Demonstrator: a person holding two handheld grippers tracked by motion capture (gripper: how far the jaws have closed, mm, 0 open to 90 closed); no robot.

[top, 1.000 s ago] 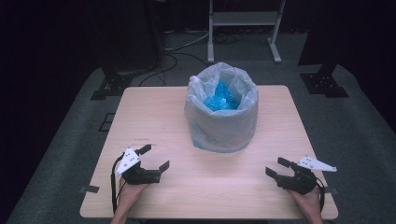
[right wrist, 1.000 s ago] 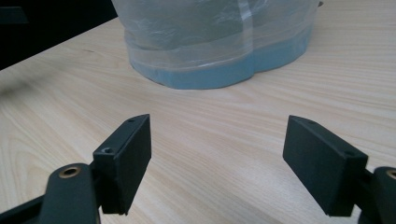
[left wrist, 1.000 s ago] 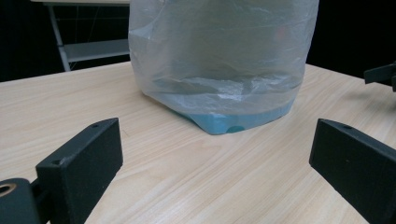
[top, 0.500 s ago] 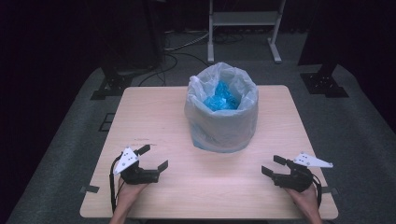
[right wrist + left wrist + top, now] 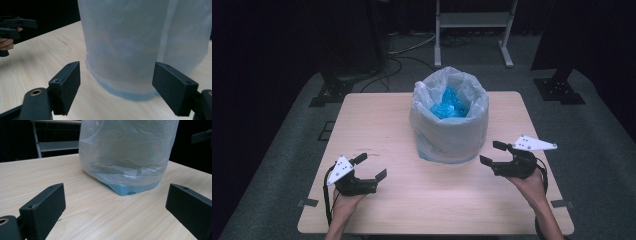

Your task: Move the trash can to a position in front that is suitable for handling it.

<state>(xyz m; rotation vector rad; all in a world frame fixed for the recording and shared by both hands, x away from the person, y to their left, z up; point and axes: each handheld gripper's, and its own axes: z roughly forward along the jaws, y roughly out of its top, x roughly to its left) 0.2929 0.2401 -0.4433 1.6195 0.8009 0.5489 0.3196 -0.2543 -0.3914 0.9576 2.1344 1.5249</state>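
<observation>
In the high view, a bin (image 5: 449, 125) lined with a translucent white plastic bag (image 5: 447, 135) is seen standing upright on a light wooden table (image 5: 412, 200), slightly toward the far edge from the table's middle. Crumpled blue material (image 5: 448, 104) is seen inside the bag's open mouth. The left gripper (image 5: 371, 166) is held by a hand (image 5: 343, 202) to the near left of the bin, well apart from it, with its jaws spread wide and nothing between them. The right gripper (image 5: 493, 153) is held by the other hand (image 5: 529, 186) just to the near right of the bin, close to the bag's wall; its jaws are likewise spread and empty, and a grey three-cornered plate (image 5: 532, 144) is carried on top of it. A metal stand (image 5: 473, 22) is seen on the dark floor beyond the bin.

In the left gripper view, the bin (image 5: 130, 190) is seen ahead of the left gripper (image 5: 115, 202), its blue base showing under the bag (image 5: 125, 152), which hangs down nearly to the table (image 5: 100, 212). The two black jaws are set far apart on either side of the bin's foot, and bare table is left between them and the bin.

In the right gripper view, the bag (image 5: 140, 42) is seen very near the right gripper (image 5: 116, 85), with the bin's blue lower rim (image 5: 130, 94) blurred through the plastic. The jaws are spread wide, one to each side of the bin's base; whether the plastic is touched cannot be told. To the far left of the bin, the left gripper (image 5: 15, 26) is seen above the table (image 5: 32, 67).
</observation>
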